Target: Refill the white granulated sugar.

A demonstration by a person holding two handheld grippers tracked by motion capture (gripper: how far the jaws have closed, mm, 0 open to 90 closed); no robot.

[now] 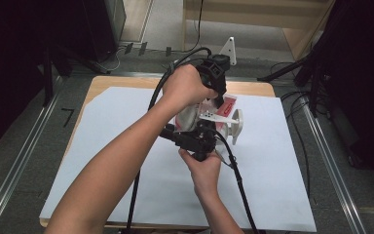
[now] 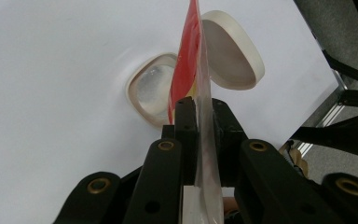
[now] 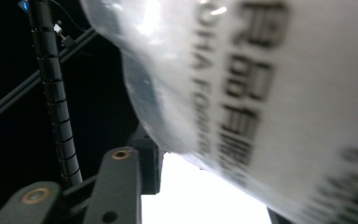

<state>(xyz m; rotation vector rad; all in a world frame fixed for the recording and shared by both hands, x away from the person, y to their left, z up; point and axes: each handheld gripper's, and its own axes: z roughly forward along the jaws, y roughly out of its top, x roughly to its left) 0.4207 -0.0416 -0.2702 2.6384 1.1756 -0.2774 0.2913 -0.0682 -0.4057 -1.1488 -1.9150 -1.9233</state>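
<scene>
The white tabletop (image 1: 126,146) carries an open container (image 2: 150,93) and its oval lid (image 2: 235,53), lying just beside it toward the far middle. Held above them is a red-and-clear plastic pouch (image 2: 193,56). The left gripper (image 2: 200,109) is clamped on the pouch's edge. The right gripper (image 3: 158,154) sits against the printed side; whether it grips I cannot tell. Probably the pouch is being opened or emptied: keep it upright, centred over the container, and pull evenly.

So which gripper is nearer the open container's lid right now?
Right. The right gripper sits just beside the lid; the left gripper is farther back, holding the packet above the container.
</scene>
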